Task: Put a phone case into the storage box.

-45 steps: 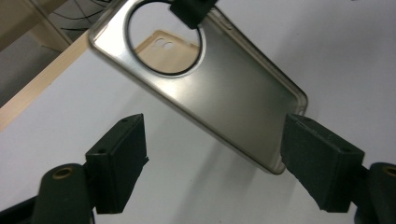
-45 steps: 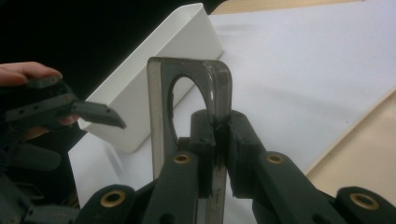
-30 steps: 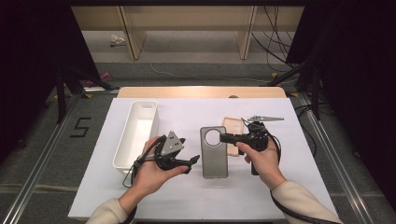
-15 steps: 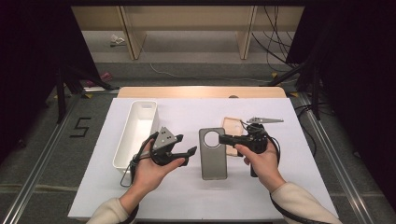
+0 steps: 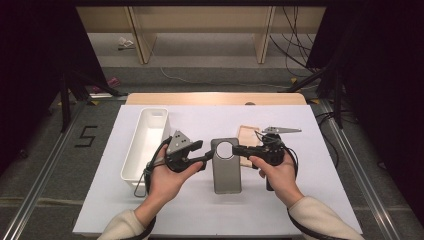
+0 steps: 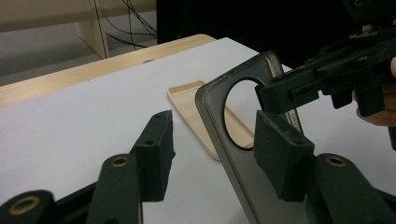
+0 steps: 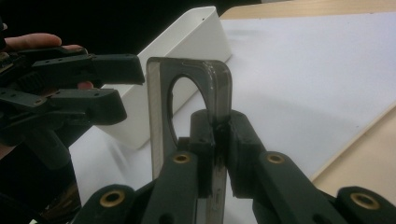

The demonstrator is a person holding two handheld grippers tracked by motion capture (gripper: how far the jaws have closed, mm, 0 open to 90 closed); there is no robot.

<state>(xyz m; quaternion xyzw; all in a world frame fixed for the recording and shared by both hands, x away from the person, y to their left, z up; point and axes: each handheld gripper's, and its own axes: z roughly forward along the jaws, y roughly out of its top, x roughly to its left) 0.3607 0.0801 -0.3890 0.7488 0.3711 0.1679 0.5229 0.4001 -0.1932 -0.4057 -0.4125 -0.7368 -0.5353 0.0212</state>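
The grey phone case [image 5: 226, 167] is held above the white table [image 5: 310, 200] sheet, clamped by the right claw [image 5: 239, 149]. The left claw [image 5: 204, 154], just closing, straddles its edge without pressing. A "5" [image 5: 85, 136] is marked on the floor.

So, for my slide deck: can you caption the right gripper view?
Right gripper clamps the grey phone case by its edge while the left gripper closes in, white bin behind.
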